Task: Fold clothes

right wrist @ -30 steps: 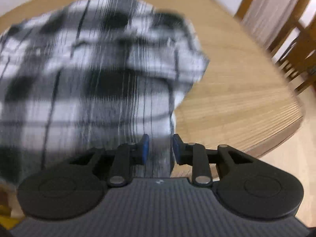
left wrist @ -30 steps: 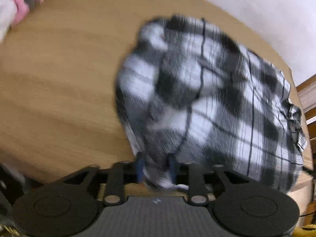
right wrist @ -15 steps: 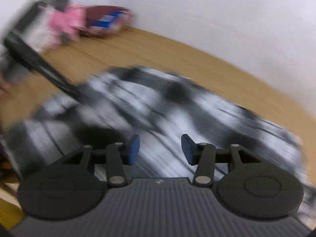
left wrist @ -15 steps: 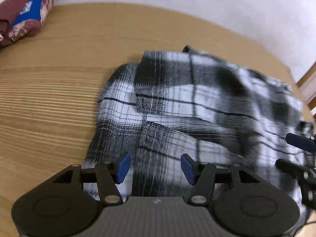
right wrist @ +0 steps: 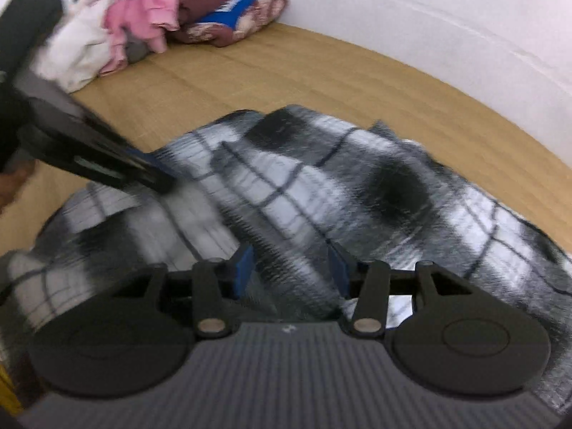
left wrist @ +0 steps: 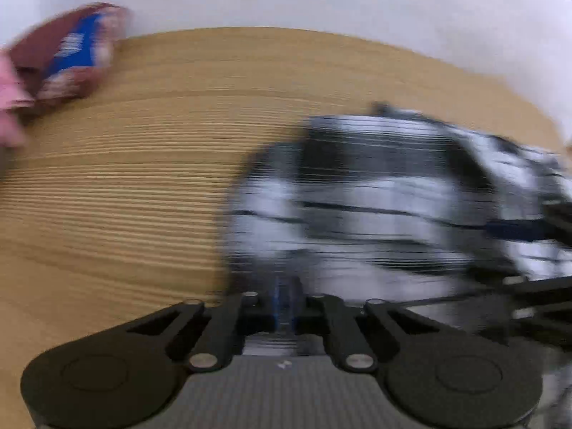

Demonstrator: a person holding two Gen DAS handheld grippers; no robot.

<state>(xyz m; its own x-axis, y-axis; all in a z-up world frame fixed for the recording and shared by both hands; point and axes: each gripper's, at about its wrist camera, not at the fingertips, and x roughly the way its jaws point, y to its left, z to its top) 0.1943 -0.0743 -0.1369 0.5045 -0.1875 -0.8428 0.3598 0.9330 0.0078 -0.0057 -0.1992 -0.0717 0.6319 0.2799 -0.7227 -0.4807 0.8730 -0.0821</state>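
Right wrist: plaid shirt (right wrist: 321, 186) between parted jaws

Home room, wooden table (right wrist: 321, 71), pile of clothes (right wrist: 118, 35), white wall (right wrist: 429, 7)

You have one black-and-white plaid shirt (right wrist: 321, 193) on the table (right wrist: 286, 71), and at its far corner one heap of loose clothes (right wrist: 118, 32) beside one folded maroon-and-blue garment (right wrist: 228, 10). Two grippers: left gripper (left wrist: 285, 302), right gripper (right wrist: 291, 271).

The shirt (right wrist: 321, 193) lies on the table (right wrist: 286, 68), with a pile of clothes (right wrist: 118, 28) behind it at the far left by the wall (right wrist: 429, 7).
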